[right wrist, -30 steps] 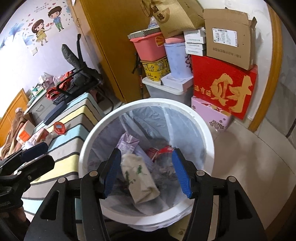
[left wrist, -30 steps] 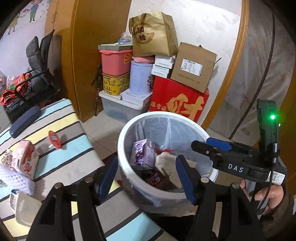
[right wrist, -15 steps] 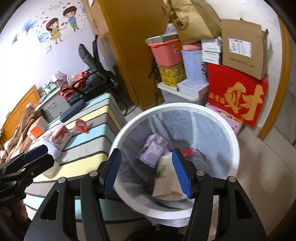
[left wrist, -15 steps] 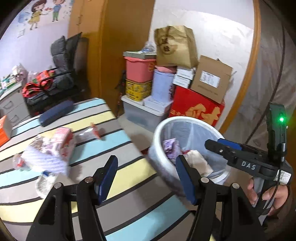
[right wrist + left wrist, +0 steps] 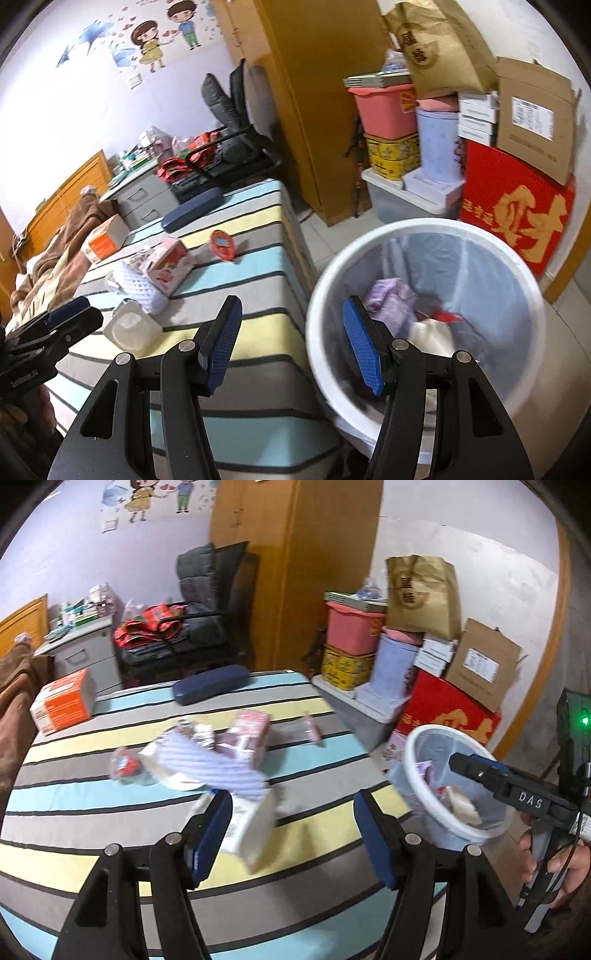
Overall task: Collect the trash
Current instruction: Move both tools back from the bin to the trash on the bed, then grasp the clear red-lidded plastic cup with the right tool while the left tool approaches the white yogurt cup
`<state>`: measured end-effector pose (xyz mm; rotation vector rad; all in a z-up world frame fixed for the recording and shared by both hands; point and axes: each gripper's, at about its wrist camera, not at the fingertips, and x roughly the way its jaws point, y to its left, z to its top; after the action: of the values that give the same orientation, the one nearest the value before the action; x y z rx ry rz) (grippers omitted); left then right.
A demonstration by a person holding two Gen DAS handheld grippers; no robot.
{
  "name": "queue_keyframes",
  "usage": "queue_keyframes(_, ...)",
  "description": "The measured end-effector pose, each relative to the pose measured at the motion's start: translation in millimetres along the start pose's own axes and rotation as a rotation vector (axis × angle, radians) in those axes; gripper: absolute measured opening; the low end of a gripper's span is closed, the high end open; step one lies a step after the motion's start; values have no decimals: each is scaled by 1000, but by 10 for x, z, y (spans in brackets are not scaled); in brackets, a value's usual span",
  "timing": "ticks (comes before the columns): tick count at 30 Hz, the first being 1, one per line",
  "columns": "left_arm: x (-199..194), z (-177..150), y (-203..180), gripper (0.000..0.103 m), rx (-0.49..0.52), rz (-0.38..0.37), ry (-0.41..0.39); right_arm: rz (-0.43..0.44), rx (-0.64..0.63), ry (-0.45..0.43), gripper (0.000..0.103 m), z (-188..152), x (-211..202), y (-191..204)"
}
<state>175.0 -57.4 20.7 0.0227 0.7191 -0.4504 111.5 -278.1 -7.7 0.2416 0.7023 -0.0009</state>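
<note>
We are in a cluttered bedroom, facing a striped bedspread (image 5: 92,834) in blue, yellow and grey, with a white trash bin (image 5: 524,280) on the floor just beside its corner. The bin is lined with a clear bag and already holds several pieces; we cannot count them.

Our left gripper (image 5: 291,830) hangs over the bedspread, jaws wide apart, gripping nothing. Our right gripper (image 5: 291,339) is also spread wide and empty, poised between the bedspread edge and the bin rim.

Well away from the bin, near the middle of the bedspread, we count five loose pieces of trash. One clear plastic tub (image 5: 131,328) looks light, stiff and slippery; we would pinch its rim. One white foam net sleeve (image 5: 138,284) looks soft and springy, fit to squeeze anywhere. One pink carton (image 5: 170,262) looks light and crushable; we would grip across its narrow sides. One red foil lid (image 5: 222,244) lies flat and thin, probably hard to lift except by an edge. One small red-and-white wrapper (image 5: 123,764) is blurred.
</note>
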Motion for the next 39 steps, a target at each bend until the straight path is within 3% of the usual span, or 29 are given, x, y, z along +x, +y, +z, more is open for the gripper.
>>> queue_keyframes(18,445,-124,464,75,-21,31,115,115,-118,78,59,320,743,476)
queue_keyframes(31,752,-110,597,75,-26,-9,178,165,-304,81,62,498,1129,675)
queue_keyframes(39,836,-124,737,74,-92,-16,197,226,-346,136,62,619,1329,693)
